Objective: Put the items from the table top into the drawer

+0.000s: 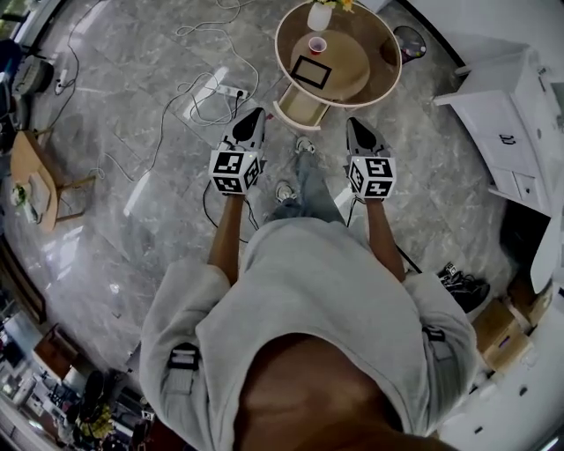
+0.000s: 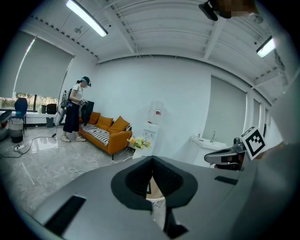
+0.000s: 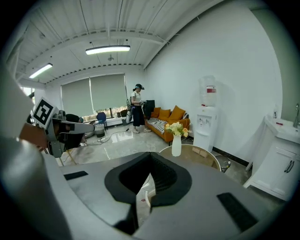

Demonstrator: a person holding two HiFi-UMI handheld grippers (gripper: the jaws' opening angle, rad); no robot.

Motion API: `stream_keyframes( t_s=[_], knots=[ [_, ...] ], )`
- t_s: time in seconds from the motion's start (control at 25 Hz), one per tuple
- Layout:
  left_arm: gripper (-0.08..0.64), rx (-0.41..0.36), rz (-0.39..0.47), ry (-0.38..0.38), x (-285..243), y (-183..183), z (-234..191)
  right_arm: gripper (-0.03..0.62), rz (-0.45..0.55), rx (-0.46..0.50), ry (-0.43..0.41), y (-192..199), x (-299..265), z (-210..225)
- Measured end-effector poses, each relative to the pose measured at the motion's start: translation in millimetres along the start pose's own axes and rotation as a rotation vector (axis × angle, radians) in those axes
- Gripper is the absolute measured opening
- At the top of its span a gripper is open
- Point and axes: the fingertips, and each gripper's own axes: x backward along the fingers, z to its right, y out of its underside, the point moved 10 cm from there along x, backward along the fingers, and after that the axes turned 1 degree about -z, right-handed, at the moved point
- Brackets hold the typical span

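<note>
Head view: approach step, I'd judge. The left gripper (image 1: 254, 119) and right gripper (image 1: 357, 128) hang short of the round tabletop (image 1: 383, 62) w/ vase (image 1: 320, 15), red cup (image 1: 317, 45) and black-framed slab (image 1: 312, 71), the drawer (image 1: 298, 107) pulled out below; next calls for closing in and parting jaws round one item. Left gripper view: jaws clenched, empty; shows a sofa (image 2: 110, 133) and bystander (image 2: 75, 110) the head view lacks. Right gripper view: jaws clenched on nothing; vase upright ahead, no drawer visible.
</note>
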Motion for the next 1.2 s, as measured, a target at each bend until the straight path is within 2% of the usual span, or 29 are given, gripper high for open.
stream_keyframes(
  t_s=[0.24,0.48,0.68,0.88,1.08,1.2],
  knots=[
    [0.015,0.039,-0.094,-0.083,-48.3,14.1,-24.0,0.023,-0.050,-0.004,-0.094,6.0,-74.9,33.9],
    [0.015,0.013,-0.165,-0.180,-110.0,20.2,-49.0,0.023,-0.097,-0.037,-0.157,15.3,-146.5,70.8],
    [0.015,0.028,-0.211,-0.198,-155.3,41.2,-61.3,0.023,-0.149,-0.041,-0.187,40.5,-192.7,95.8],
    [0.015,0.040,-0.231,-0.195,-178.4,68.6,-72.1,0.023,-0.151,-0.047,-0.192,60.2,-224.8,104.8],
    [0.015,0.052,-0.219,-0.192,-190.5,110.5,-80.9,0.023,-0.121,-0.018,-0.187,87.5,-248.7,108.5],
    [0.015,0.042,-0.211,-0.186,-196.3,149.4,-92.6,0.023,-0.091,0.001,-0.185,109.6,-260.7,105.8]
  ],
)
